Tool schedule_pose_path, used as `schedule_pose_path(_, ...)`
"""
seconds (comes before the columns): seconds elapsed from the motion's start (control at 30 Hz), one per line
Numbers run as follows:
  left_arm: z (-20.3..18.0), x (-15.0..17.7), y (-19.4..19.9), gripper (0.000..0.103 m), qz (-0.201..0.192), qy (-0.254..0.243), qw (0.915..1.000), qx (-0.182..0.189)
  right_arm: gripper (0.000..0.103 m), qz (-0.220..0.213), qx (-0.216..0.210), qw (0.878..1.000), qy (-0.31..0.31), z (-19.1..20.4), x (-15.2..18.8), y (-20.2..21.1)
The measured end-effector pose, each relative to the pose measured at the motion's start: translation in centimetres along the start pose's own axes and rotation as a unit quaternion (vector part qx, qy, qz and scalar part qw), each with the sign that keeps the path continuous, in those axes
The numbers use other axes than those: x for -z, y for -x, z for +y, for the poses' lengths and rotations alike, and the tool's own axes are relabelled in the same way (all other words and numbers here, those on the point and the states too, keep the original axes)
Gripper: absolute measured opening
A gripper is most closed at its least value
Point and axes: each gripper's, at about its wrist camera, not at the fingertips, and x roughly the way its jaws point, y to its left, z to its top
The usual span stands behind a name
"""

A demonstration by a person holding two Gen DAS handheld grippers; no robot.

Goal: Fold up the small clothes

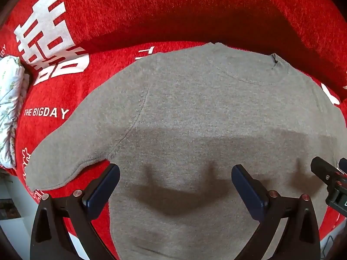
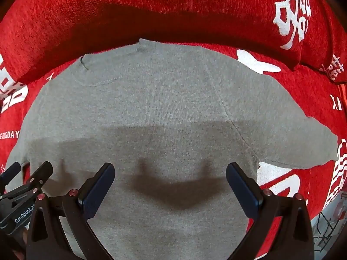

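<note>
A small grey short-sleeved T-shirt (image 1: 195, 112) lies flat on a red cover, collar at the far side and both sleeves spread out. My left gripper (image 1: 175, 171) hangs above the shirt's lower left body, pointing down, jaws wide open with nothing between them. In the right wrist view the same T-shirt (image 2: 156, 108) fills the middle. My right gripper (image 2: 170, 170) hovers open over its lower right body, empty. Each gripper's shadow falls on the cloth below it. The shirt's hem is hidden under the grippers.
The red cover (image 1: 151, 6) with white printed characters and lettering rises into a padded back behind the collar. A white patterned cloth bundle (image 1: 10, 108) lies at the far left. The other gripper's fingers (image 1: 325, 173) show at the right edge. A wire rack (image 2: 325, 231) sits at lower right.
</note>
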Motion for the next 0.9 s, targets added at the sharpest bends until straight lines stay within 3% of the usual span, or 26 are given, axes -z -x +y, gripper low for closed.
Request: schedule_pose_path(0.9, 0.16, -0.07, 0.19, 0.103, -0.005, 0.002, 1.0000, 0.001, 0.102, -0.003, 0.000, 1.000, 0.009, 0.54, 0.06, 0.24)
